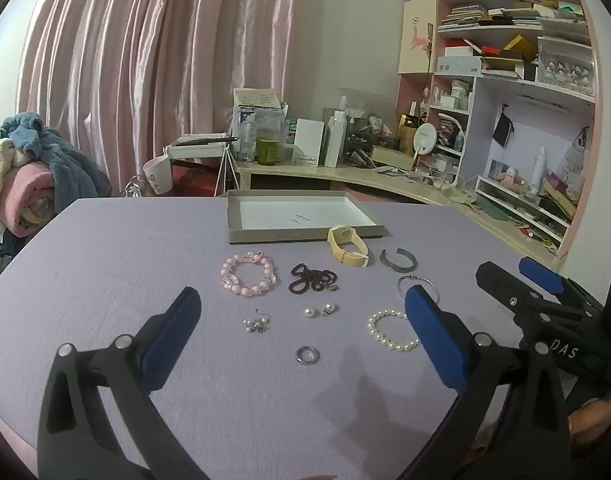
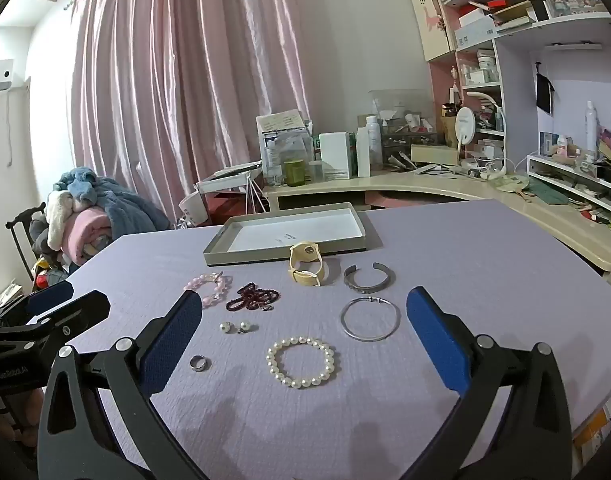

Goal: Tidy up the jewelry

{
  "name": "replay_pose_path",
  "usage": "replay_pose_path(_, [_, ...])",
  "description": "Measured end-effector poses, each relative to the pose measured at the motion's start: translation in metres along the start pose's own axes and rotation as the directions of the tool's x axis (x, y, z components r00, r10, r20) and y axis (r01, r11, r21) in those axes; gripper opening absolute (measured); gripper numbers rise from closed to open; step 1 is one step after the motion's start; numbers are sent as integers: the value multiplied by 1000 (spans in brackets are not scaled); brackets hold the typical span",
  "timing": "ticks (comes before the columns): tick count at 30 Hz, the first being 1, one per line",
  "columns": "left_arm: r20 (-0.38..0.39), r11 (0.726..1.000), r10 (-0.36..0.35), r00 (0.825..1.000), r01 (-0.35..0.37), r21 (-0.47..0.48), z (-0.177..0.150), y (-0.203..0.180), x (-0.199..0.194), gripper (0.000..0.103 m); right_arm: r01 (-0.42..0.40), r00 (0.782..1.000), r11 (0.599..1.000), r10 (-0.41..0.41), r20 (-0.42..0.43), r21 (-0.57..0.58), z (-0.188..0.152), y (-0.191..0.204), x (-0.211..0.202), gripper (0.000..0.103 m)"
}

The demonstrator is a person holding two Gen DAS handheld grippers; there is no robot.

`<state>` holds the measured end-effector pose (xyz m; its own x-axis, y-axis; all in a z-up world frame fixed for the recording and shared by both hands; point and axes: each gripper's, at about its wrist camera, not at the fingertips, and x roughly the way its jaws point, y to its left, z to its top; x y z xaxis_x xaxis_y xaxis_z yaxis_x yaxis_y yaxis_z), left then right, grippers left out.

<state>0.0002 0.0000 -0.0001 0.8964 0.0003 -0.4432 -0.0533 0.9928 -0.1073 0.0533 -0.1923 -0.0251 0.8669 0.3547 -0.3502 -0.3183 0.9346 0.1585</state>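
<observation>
Left tongs [image 1: 301, 312] agape, right tongs [image 2: 301, 312] agape, both above jewelry

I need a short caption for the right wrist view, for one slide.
Open right tool hovering over a pearl bracelet, silver hoop and ring on the lilac table, empty tray behind.

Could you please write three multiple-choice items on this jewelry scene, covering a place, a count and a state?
1. Where is the yellow watch?
A. inside the tray
B. on the table just in front of the tray
C. in a gripper

2. How many loose pearl earrings lie together beside the dark red bead bracelet?
A. two
B. four
C. none

3. What state is the right gripper in?
A. shut on the white pearl bracelet
B. shut, holding nothing
C. open

Answers: 1 B, it lies before the tray's front wall; 2 A, two round studs show; 3 C, its fingers stand wide apart.
</observation>
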Motion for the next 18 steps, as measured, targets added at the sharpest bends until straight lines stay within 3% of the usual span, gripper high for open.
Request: replay_pose_path(18, [-5,1000,1,1000,-1,4,0,0,0,101,1,1000,1000,-1,-5,1,-1,0,4,102])
